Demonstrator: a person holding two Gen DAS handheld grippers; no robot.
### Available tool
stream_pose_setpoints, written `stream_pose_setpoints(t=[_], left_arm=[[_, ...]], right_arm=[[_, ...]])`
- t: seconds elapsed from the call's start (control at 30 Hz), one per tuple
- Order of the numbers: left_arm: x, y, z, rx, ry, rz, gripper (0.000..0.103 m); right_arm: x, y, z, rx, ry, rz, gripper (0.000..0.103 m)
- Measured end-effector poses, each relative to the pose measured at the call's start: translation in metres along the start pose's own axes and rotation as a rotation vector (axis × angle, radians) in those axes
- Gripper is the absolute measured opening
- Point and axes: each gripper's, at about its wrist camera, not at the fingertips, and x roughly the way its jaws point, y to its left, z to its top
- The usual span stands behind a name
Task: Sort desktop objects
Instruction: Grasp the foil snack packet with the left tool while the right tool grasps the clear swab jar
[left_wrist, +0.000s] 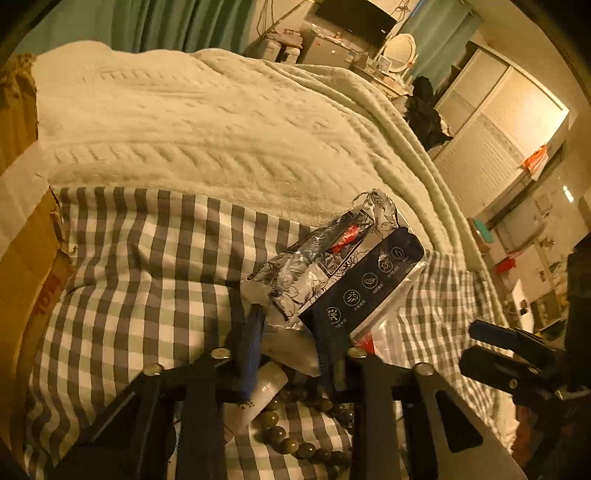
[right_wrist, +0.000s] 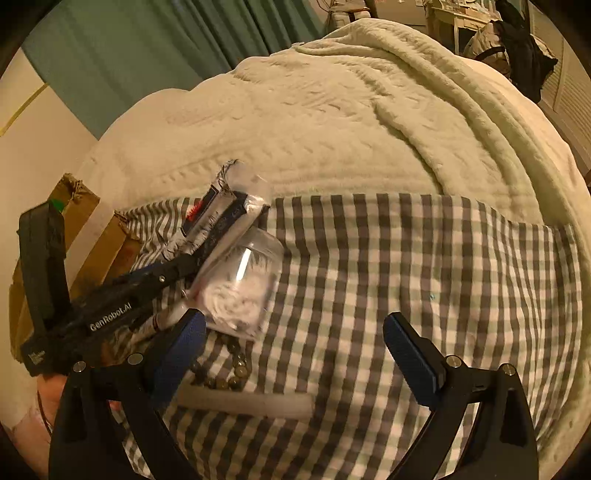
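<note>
While L gripper (left_wrist: 291, 328) clamps the packet (left_wrist: 354, 273), lift slow toward box (left_wrist: 26, 236) at 9 o'clock; R gripper (right_wrist: 295, 350) jaws apart, empty.

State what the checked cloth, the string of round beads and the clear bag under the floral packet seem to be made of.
Checked cloth: woven fabric, matte, creased into soft folds.
String of round beads: polished stone or wood, going by the dull sheen; unclear which.
Clear bag: thin plastic film, glossy, see-through, with a bright glare streak.

Left claw (left_wrist: 291, 332) clamps patterned packet (left_wrist: 332, 258) above bead bracelet (left_wrist: 295, 439).
</note>
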Motion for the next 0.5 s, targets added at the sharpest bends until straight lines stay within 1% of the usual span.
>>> stream_pose_setpoints(t=[0.07, 0.13, 0.23, 0.3, 0.37, 0.43, 0.5], left_arm=[[-0.005, 0.005, 0.001, -0.018, 0.000, -0.011, 0.022], [-0.014, 0.008, 0.002, -0.016, -0.020, 0.005, 0.021], [-0.038, 0.011, 0.003, 0.005, -0.076, 0.088, 0.021], [-0.051, 0.013, 0.001, 0.017, -0.098, 0.143, 0.021], [-0.060, 0.018, 0.000, 0.025, -0.103, 0.194, 0.021], [-0.066, 0.023, 0.000, 0.015, -0.104, 0.217, 0.021], [-0.069, 0.025, -0.002, 0.009, -0.104, 0.224, 0.021]], right_arm=[[0.003, 0.002, 0.002, 0.000, -0.001, 0.004, 0.097], [0.008, 0.007, 0.005, 0.004, 0.007, 0.018, 0.097], [0.021, 0.018, 0.007, -0.005, 0.033, 0.035, 0.097], [0.031, 0.030, 0.009, -0.025, 0.040, 0.046, 0.097], [0.038, 0.041, 0.012, -0.046, 0.043, 0.050, 0.097], [0.049, 0.054, 0.016, -0.072, 0.046, 0.050, 0.097], [0.060, 0.063, 0.019, -0.089, 0.053, 0.043, 0.097]])
